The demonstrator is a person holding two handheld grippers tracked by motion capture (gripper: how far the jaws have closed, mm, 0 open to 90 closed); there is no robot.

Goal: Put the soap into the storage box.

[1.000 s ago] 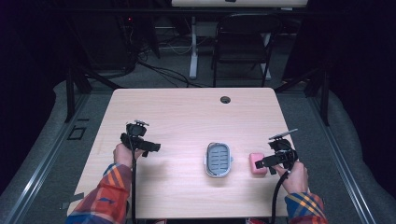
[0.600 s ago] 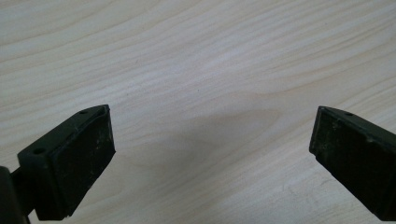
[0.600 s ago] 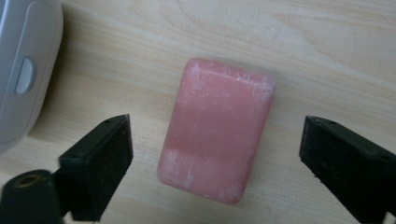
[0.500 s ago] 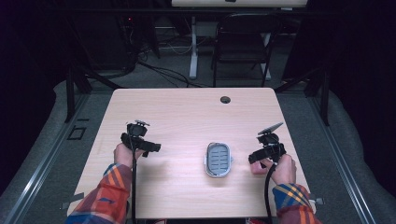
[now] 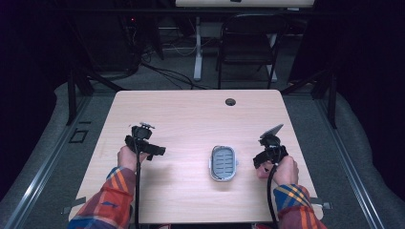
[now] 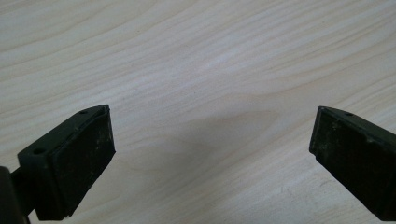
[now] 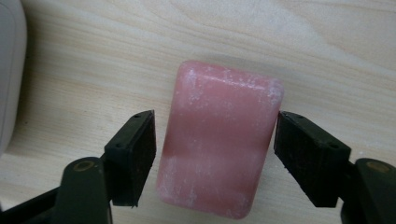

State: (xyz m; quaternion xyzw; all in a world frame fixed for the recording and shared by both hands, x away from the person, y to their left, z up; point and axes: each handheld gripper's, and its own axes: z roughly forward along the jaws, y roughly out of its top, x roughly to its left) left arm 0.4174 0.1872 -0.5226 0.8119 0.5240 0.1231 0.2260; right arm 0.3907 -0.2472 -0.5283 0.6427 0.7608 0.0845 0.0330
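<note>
My right gripper has just been closing its jaws around the pink soap bar on the table, seemingly touching it. The soap dish beside it sits empty. My left gripper stays spread.

A lab or recording studio: a pale wood-grain counter with a cable hole stands on grey carpet, ringed by black curtains. Beyond its far edge are loose cables, a black folding chair and a white desk leg.
</note>
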